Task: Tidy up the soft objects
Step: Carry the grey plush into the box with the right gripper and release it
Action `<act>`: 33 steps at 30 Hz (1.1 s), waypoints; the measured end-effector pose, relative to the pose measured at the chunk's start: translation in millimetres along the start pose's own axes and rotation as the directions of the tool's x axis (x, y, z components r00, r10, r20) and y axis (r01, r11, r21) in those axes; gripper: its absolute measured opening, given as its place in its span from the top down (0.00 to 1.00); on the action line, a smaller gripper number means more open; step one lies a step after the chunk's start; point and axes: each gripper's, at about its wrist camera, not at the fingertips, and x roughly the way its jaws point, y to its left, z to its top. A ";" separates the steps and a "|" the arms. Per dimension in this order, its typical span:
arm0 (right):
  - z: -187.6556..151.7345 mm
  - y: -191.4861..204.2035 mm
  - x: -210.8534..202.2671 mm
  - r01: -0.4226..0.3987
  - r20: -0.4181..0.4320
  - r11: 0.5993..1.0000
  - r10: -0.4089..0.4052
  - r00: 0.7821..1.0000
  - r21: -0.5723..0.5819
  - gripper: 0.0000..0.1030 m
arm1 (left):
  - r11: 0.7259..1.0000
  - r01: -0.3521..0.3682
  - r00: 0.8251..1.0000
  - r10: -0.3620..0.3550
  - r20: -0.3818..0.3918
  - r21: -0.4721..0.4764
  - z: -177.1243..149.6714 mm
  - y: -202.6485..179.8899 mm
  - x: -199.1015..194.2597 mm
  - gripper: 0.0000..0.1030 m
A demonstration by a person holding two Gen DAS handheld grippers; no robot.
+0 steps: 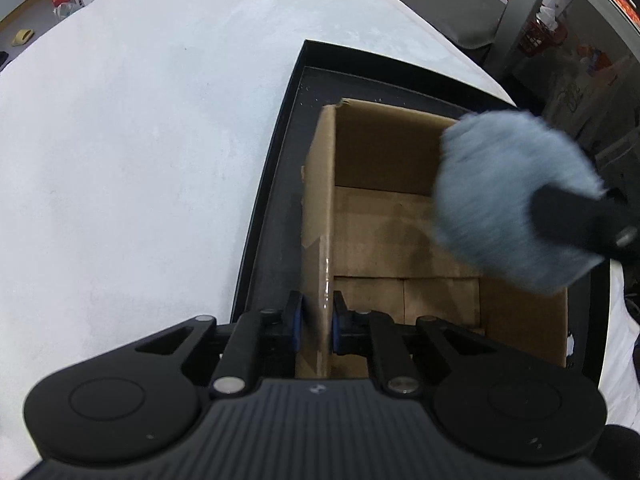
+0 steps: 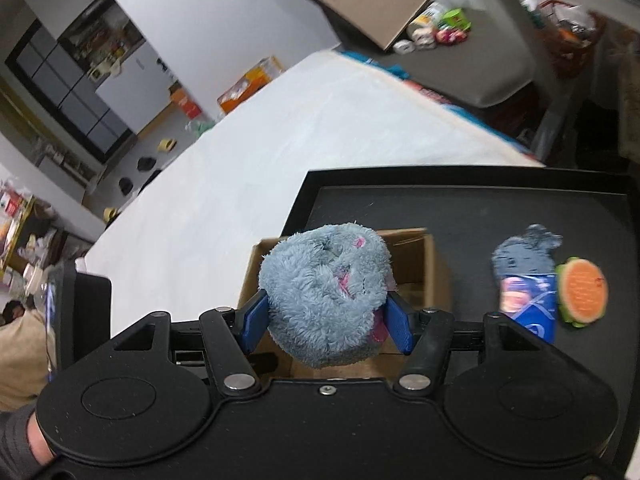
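Though blurred, plush [image 1: 516, 196] hides right claw [image 1: 576, 220] (mostly).

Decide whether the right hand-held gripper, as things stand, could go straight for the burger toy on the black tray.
Probably not yet. The right hand-held gripper is already full, clamped on a fluffy blue plush over the cardboard box. The burger toy lies uncovered on the black tray, so the path itself looks free.

Cluttered workrm/lab, storage shelves [image 2: 72, 76], boxes [image 2: 256, 80] on floor
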 end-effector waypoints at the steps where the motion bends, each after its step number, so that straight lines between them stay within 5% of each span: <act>1: 0.2 1.9 5.0 -0.003 -0.010 1.000 0.003 1.000 -0.003 0.42 | 1.000 0.005 1.000 -0.005 0.002 -0.009 1.8 1.8 0.4 0.88; 13: 4.3 11.5 48.6 0.027 -0.087 0.999 -0.025 0.996 0.019 0.42 | 0.999 0.037 0.999 -0.038 -0.008 -0.038 28.0 9.9 6.9 0.87; 33: 5.0 19.7 68.5 0.132 -0.090 0.987 -0.123 0.988 0.092 0.38 | 0.996 0.081 0.995 -0.083 -0.048 -0.036 36.5 17.6 12.5 0.84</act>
